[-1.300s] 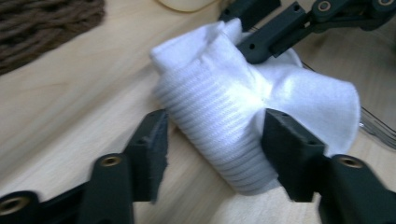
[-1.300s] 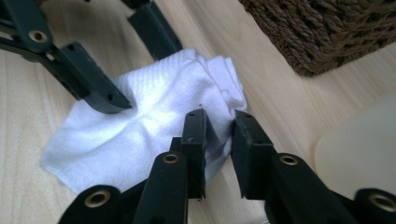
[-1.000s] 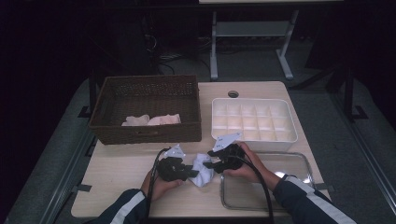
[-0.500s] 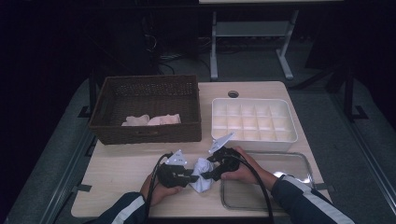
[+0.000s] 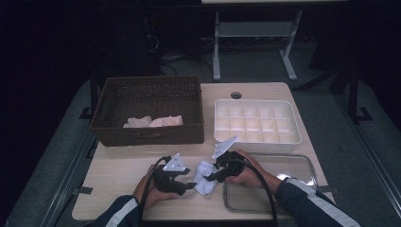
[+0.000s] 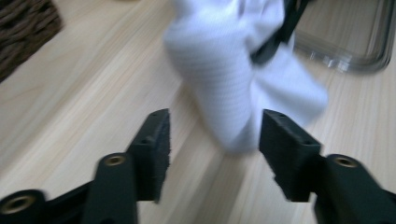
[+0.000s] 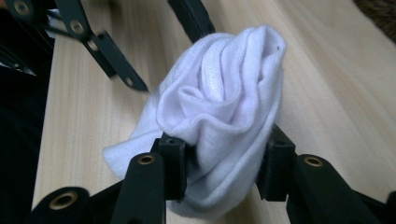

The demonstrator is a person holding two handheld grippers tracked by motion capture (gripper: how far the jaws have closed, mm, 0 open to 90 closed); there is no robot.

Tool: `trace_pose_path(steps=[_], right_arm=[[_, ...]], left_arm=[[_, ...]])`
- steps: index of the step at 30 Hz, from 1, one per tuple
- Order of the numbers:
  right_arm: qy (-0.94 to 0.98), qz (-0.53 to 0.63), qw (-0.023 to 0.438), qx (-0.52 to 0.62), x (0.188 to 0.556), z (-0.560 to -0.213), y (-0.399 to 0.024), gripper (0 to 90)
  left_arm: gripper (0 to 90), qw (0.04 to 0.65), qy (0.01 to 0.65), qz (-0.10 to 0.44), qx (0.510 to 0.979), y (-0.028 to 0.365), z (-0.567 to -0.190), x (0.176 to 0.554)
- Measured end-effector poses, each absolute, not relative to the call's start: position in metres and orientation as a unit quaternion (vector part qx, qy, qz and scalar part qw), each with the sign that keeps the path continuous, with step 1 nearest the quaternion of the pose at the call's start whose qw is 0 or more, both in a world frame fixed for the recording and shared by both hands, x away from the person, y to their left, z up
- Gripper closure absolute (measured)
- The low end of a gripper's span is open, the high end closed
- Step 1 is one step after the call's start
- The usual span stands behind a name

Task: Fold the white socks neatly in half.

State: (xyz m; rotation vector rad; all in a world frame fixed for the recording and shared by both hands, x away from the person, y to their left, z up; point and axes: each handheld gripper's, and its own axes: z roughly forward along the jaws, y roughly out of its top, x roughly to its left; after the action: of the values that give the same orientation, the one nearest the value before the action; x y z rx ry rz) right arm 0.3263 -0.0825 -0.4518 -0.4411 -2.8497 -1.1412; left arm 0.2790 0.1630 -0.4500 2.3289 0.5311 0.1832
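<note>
right gripper point(image 7: 219, 170): clamping bunched white sock point(image 7: 224, 116) | left gripper point(image 6: 212, 135): jaws just opened, sock released | over counter point(image 5: 118, 165)

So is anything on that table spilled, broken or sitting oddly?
Nothing spilled or broken. The one untidy thing is the crumpled white knitted cloth, bunched between the right gripper pads; the left gripper, its jaws just opened, stands off it.
</note>
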Motion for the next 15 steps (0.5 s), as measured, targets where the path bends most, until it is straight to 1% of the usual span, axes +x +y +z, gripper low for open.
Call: trace_pose_path(steps=[2, 5, 6, 8, 13, 15], right_arm=[[-0.92, -0.366, 0.005, -0.14, 0.326, -0.45, -0.085, 60.6], [-0.922, -0.36, -0.016, -0.141, 0.324, -0.446, -0.088, 60.7], [-0.922, -0.358, -0.02, -0.144, 0.324, -0.446, -0.089, 60.6], [-0.922, -0.356, -0.027, -0.152, 0.324, -0.445, -0.091, 60.6], [-0.92, -0.353, -0.031, -0.165, 0.323, -0.442, -0.094, 60.6], [-0.922, -0.353, -0.041, -0.156, 0.325, -0.443, -0.096, 60.5]], left_arm=[[35.8, 0.357, 0.205, 0.089, 0.907, 0.173, -0.447, 0.281], [33.0, 0.368, 0.229, 0.1, 0.896, 0.19, -0.448, 0.288], [32.8, 0.373, 0.245, 0.101, 0.889, 0.196, -0.449, 0.291], [32.2, 0.384, 0.265, 0.092, 0.88, 0.203, -0.452, 0.297], [26.0, 0.381, 0.269, 0.092, 0.88, 0.209, -0.461, 0.309], [25.2, 0.378, 0.267, 0.086, 0.882, 0.21, -0.466, 0.31]])
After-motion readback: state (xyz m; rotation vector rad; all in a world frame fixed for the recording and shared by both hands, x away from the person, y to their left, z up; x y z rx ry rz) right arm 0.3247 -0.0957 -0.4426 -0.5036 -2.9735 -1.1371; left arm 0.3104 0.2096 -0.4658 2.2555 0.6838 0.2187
